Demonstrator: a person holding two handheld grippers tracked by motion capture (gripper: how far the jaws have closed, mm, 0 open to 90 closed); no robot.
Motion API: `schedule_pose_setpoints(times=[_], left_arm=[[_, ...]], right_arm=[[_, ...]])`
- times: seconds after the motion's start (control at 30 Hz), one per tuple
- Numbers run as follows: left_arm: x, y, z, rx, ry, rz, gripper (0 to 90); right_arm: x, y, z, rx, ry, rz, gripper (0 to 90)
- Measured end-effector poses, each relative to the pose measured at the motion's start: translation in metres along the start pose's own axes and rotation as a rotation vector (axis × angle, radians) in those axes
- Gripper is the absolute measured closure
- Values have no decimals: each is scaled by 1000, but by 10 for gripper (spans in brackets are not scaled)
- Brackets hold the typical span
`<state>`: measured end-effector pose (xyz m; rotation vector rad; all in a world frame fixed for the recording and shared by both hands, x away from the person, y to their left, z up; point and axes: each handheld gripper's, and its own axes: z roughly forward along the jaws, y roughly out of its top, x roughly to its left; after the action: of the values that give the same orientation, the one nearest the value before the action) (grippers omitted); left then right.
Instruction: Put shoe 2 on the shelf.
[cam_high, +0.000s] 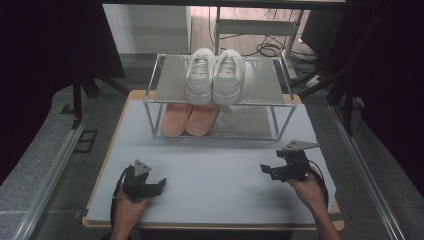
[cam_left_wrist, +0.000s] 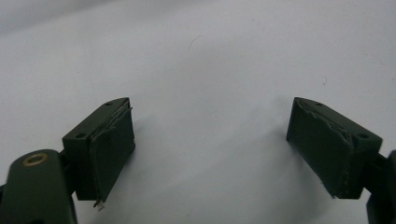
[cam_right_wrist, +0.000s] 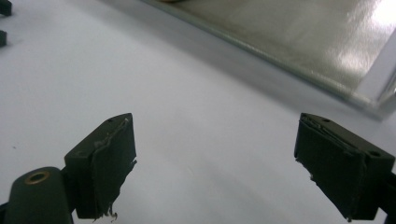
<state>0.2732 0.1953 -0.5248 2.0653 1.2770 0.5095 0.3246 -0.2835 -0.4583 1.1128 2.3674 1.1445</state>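
A two-tier metal shoe rack (cam_high: 170, 95) stands at the back of the white table (cam_high: 215, 175). A pair of white sneakers (cam_high: 214, 75) sits on its top shelf, toes toward me. A pair of pink slippers (cam_high: 190, 119) lies on the lower shelf at the left. My left gripper (cam_high: 159, 184) rests at the front left of the table, open, with bare table between its pads (cam_left_wrist: 112, 149). My right gripper (cam_high: 266, 171) is at the front right, also open and holding nothing. The rack's lower shelf (cam_right_wrist: 299, 42) crosses the top of the right gripper view.
A grey padded floor and metal rails flank the table. Behind the rack are a white cabinet (cam_high: 145, 27), a metal frame and cables (cam_high: 270, 49) on the floor. The table between the grippers and the rack is plain white surface.
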Motion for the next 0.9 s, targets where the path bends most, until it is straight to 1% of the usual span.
schedule_pose_setpoints(times=[0.07, 0.1, 0.13, 0.2, 0.4, 0.53, 0.6, 0.8, 0.9], left_arm=[[0, 0, 0, 0, 0, 0, 150], [0, 0, 0, 0, 1, 1, 150], [0, 0, 0, 0, 1, 1, 150], [0, 0, 0, 0, 0, 1, 150], [0, 0, 0, 0, 1, 1, 150], [0, 0, 0, 0, 1, 1, 150], [0, 0, 0, 0, 1, 1, 150], [0, 0, 0, 0, 1, 2, 150], [0, 0, 0, 0, 1, 2, 150]], right_arm=[[0, -3, 0, 2, -2, 2, 124], [0, -9, 2, 6, -3, 10, 125], [0, -9, 2, 6, -3, 10, 125], [0, -16, 4, 16, -6, 16, 125], [2, -30, 9, 36, -19, 14, 126], [4, -36, 12, 49, -28, 9, 127], [5, -42, 16, 64, -38, 2, 127], [9, -51, 22, 79, -49, -10, 127], [12, -57, 28, 86, -58, -24, 122]])
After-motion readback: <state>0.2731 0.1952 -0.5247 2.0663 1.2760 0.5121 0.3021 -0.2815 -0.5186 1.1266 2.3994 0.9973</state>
